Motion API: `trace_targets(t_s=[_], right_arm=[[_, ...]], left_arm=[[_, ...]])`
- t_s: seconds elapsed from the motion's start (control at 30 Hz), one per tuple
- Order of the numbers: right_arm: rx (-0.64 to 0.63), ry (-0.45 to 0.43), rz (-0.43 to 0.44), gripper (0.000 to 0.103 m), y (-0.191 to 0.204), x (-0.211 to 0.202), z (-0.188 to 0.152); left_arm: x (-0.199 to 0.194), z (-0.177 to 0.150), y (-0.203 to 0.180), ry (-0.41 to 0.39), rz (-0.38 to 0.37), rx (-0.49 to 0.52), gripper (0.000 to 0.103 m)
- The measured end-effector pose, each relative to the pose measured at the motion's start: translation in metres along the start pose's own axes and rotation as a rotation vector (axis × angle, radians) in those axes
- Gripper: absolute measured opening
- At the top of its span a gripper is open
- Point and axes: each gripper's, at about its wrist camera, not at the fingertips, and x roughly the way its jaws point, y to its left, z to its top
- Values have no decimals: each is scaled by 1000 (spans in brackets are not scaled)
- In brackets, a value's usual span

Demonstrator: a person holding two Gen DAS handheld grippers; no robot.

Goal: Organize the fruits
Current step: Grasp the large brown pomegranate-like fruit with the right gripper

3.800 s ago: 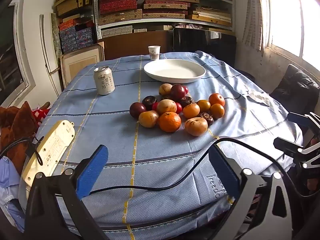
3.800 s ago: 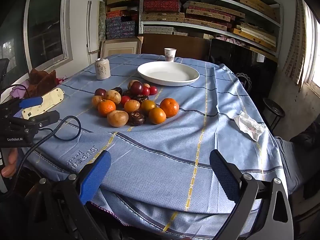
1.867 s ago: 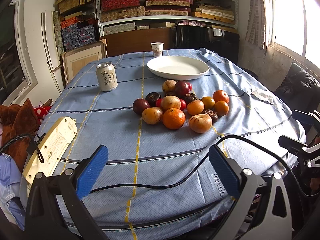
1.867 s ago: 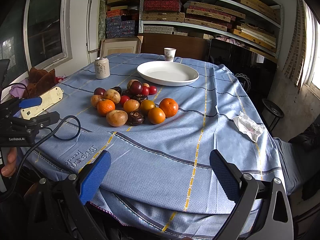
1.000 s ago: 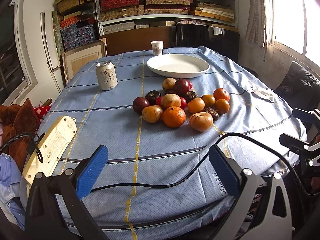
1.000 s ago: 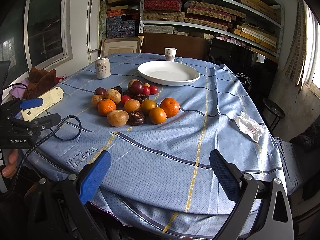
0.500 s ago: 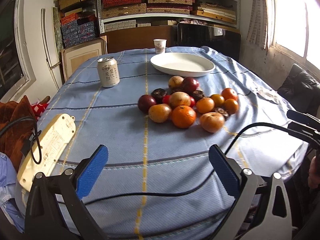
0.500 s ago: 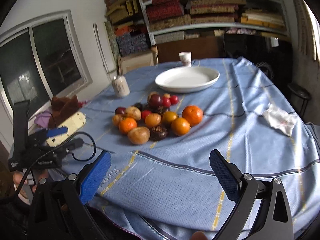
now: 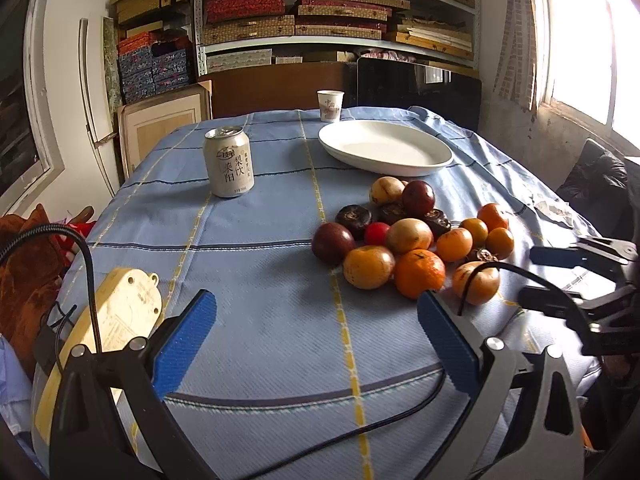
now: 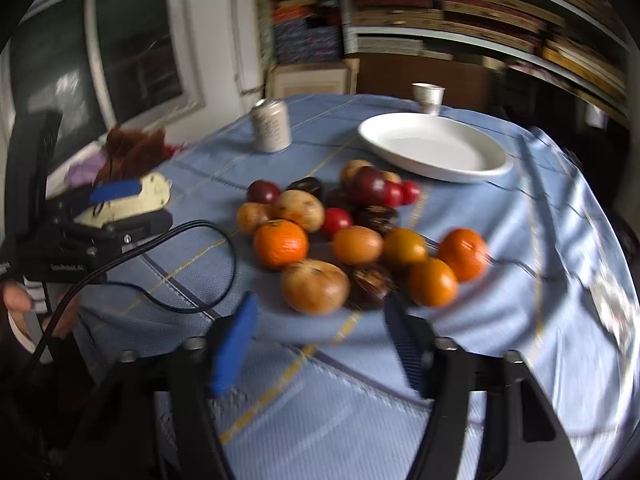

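A pile of fruit [image 9: 408, 236] lies on the blue checked tablecloth: oranges, tan pears, dark plums and small red ones. Behind it stands an empty white plate [image 9: 384, 152]. My left gripper [image 9: 314, 320] is open over bare cloth, left of and nearer than the pile. My right gripper [image 10: 320, 316] hovers just short of the nearest tan fruit [image 10: 315, 286]. Its jaws are closing, with nothing between them. The pile [image 10: 360, 232] and plate [image 10: 432, 152] show, blurred, in the right wrist view. Each gripper appears in the other's view: right gripper [image 9: 576, 276], left gripper [image 10: 128, 206].
A drink can [image 9: 229, 162] and a paper cup [image 9: 330, 100] stand at the back. A cream power strip [image 9: 116, 320] lies at the left edge, and a black cable [image 10: 192, 248] loops across the cloth. A crumpled tissue [image 10: 612, 300] lies right. Shelves and windows ring the table.
Both grippers have moved in toward the fruit, which now looks larger. The right gripper's jaws have narrowed a lot, and its view has swung onto the pile.
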Motion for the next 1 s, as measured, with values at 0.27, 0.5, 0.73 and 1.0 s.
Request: trace_targets(t_s=[0.27,0.5,0.73,1.0], right_arm=[[-84,88,6,49,6,35,16],[-148,95,-29,45,12,42,11],[-15,27,43,45,-11,9,-1],[74,-12,60,45,-28,-12,-19]], left_arm=[[14,-2,19,27,-13,-49,99],[24,8,27,51,-18,-70,99],[48,21,16,102,-98,-50,99],[90,29,7,212,-217,-130,62]])
